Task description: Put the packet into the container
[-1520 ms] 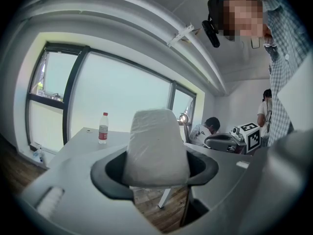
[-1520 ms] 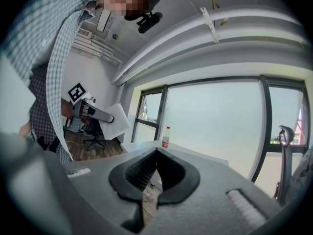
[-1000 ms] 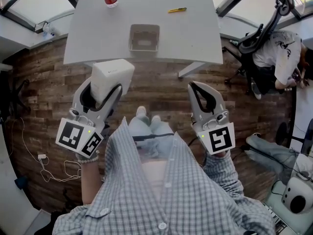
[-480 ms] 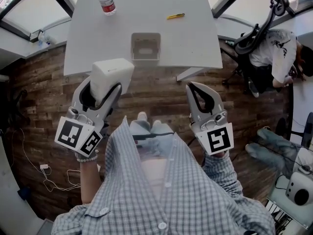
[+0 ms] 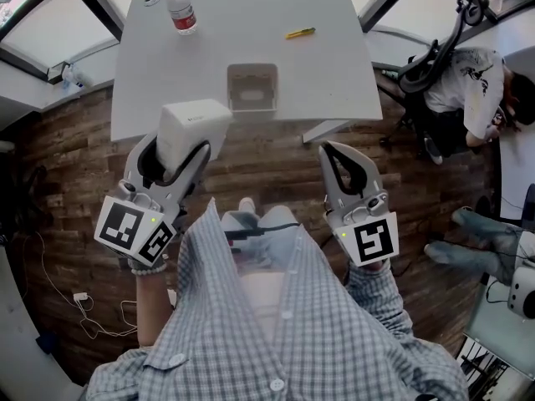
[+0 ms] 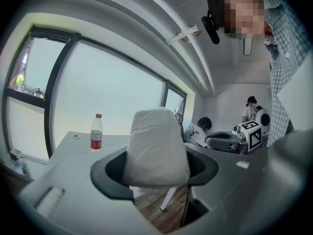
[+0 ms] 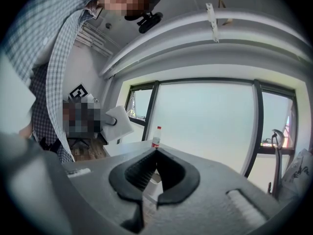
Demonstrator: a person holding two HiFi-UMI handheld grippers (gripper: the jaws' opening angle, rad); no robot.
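1. Now, the left gripper (image 5: 182, 149) is clamping the white packet (image 5: 194, 126) by its lower end, with most of the packet standing out past the jaws. The right gripper (image 5: 332, 149) is carrying nothing, its jaws pressing together.
2. Both are hanging over the wood floor (image 5: 267, 153), short of the table (image 5: 330, 73). The container (image 5: 252, 68) is sitting at the table's near edge, ahead of the packet and slightly to its right.
3. A bottle (image 5: 180, 7) and a pen (image 5: 300, 32) are lying farther back, well apart from the container.
4. The packet is looking soft, and I am judging that a fast swing could leave it sagging or slipping. The container is looking little wider than the packet, so a skewed drop could end with it catching the rim or pushing the container off the edge.
5. Compared with a second ago, the table and container are showing lower in the head view, nearer the grippers. The grip on the packet is staying the same.
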